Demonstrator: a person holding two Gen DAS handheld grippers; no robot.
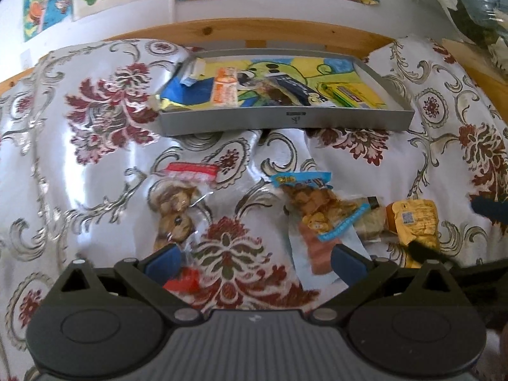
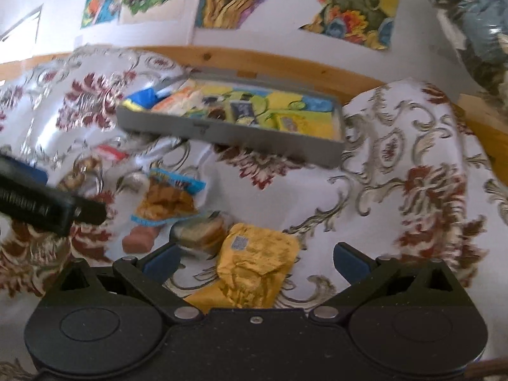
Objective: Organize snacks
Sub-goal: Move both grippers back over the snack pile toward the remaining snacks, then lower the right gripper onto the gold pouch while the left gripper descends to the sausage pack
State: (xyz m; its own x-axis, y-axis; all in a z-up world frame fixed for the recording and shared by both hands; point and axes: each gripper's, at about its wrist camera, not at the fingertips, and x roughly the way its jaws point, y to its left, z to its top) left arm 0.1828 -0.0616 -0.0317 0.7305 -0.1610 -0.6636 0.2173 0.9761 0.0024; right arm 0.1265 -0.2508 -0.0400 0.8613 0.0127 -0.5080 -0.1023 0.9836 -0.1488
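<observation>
Snacks loose on bedspread, grey tray [image 2: 228,135] at far side.
Yellow packet [image 2: 254,266] is seen between right gripper [image 2: 254,262] wide jaws, long axis near-to-far; left gripper [image 1: 254,262] wide, nothing held.

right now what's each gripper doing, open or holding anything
Left gripper: open, holding nothing, over the patterned cloth.
Right gripper: open, holding nothing, with the yellow snack packet lying between its fingers.
</observation>
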